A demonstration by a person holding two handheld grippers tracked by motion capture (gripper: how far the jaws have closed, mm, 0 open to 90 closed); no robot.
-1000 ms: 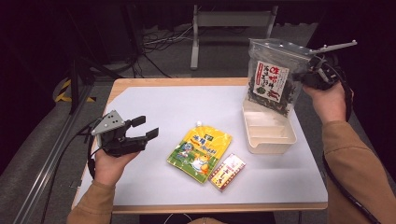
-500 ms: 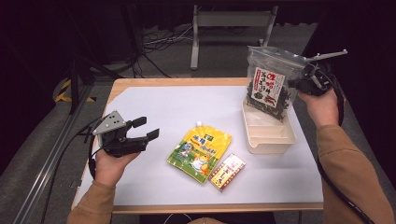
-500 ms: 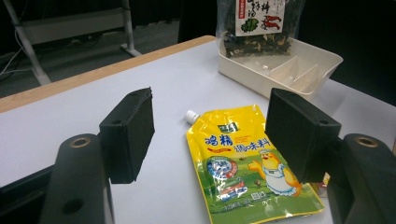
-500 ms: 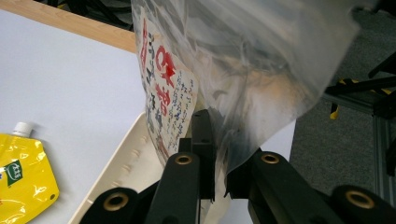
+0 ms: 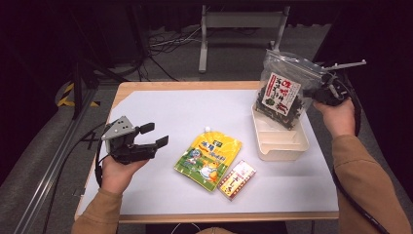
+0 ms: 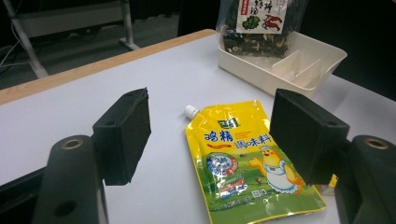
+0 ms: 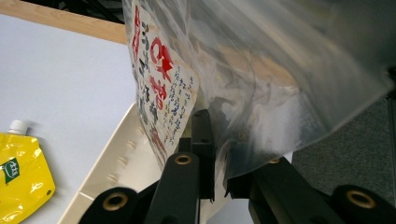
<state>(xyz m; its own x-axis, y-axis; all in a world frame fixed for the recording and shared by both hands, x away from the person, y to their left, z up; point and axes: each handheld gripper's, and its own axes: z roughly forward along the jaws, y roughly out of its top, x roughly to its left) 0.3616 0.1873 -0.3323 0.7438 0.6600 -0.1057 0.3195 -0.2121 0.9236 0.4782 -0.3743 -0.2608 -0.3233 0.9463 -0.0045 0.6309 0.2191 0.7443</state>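
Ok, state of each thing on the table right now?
Seaweed bag: pinched by right gripper, hanging upright, bottom in tray.
Tray: on table, dividers bare.
Yellow pouch: flat, capped.
Small box: flat beside pouch.
Left gripper: open, nothing between fingers.

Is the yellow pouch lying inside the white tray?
No, the yellow pouch lies flat on the table, left of the white tray.
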